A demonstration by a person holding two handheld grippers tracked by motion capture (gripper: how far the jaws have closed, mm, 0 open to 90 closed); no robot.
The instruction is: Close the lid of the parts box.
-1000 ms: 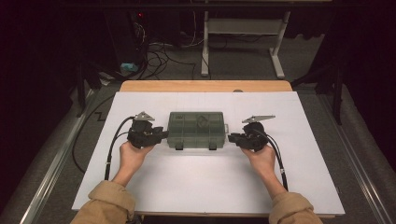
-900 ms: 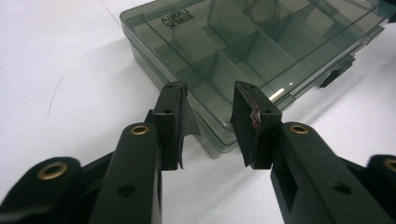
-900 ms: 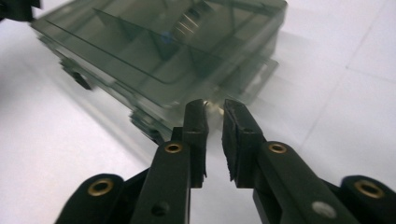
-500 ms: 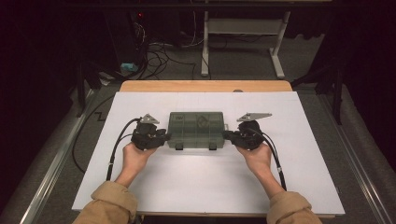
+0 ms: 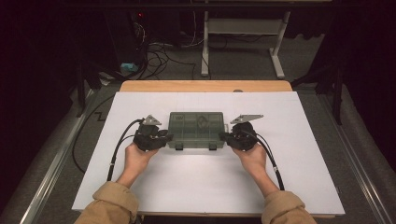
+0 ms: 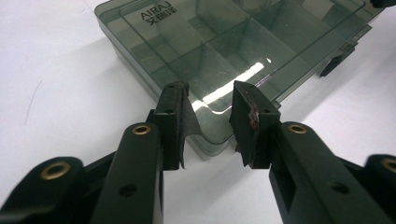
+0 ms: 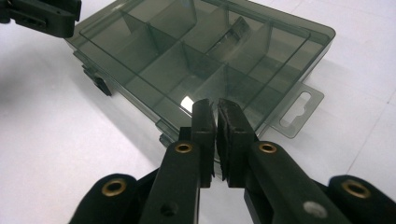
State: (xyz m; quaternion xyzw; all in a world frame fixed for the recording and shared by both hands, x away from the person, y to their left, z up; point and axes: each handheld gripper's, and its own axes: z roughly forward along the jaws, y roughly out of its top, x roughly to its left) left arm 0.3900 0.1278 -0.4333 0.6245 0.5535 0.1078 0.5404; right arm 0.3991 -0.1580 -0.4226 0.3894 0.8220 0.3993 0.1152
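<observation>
A smoky, see-through compartment box lies shut and flat on the white sheet. My left gripper is at its left end. In the left gripper view that gripper is open, its jaws standing apart just above the near corner of the box. My right gripper is at the box's right end. In the right gripper view that gripper has its jaws almost together, shut, with the tips over the box's near edge. I cannot tell if the tips touch it.
The white sheet covers a wooden table. A hang tab sticks out from the box's end and two dark latches sit on its front side. Cables and a metal frame lie on the floor beyond.
Both grippers have moved inward, up against the two ends of the box. The box has stayed in place.
</observation>
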